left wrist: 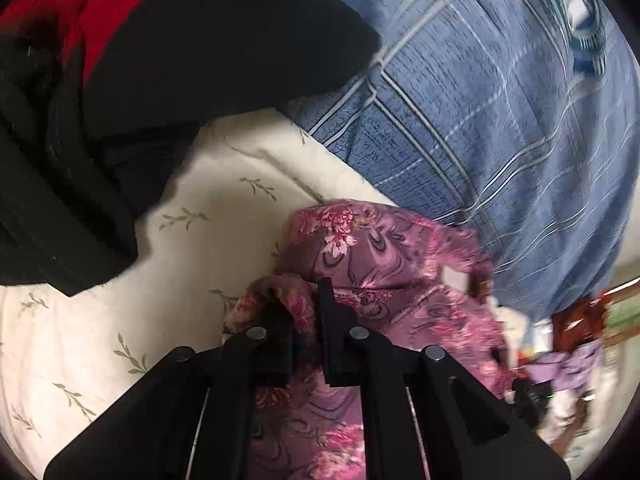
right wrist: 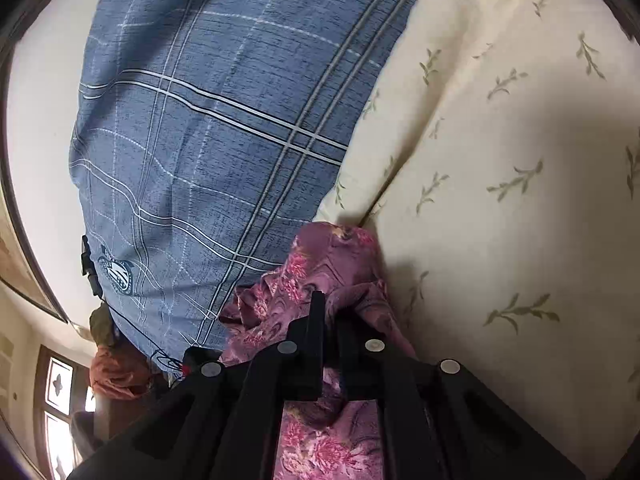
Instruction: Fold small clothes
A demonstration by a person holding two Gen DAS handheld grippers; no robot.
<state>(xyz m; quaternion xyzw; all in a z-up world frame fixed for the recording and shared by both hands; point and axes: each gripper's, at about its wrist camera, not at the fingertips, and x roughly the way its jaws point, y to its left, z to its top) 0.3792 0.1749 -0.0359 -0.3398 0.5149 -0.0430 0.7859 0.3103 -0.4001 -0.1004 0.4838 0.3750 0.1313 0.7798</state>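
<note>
While bunched and creased, the pink floral garment (left wrist: pixel 372 252) hung over the cream leaf-print bedsheet (left wrist: pixel 224 196); left tool (left wrist: pixel 306 304) and right tool (right wrist: pixel 334 312) each nearly closed, pinching its fabric; blue plaid shirt (right wrist: pixel 208 120) close behind, black clothes (left wrist: pixel 120 120) left, sheet bare right

Cream leaf-print bedsheet (right wrist: pixel 500 128) underfoot; white wall (right wrist: pixel 44 128) behind; wood-framed window (right wrist: pixel 60 396) low left, daylight through.

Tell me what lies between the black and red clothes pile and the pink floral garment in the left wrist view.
Only bare cream leaf-print sheet separates the black and red pile from the pink floral garment, which the left gripper clamps; the left wrist view shows it.
</note>
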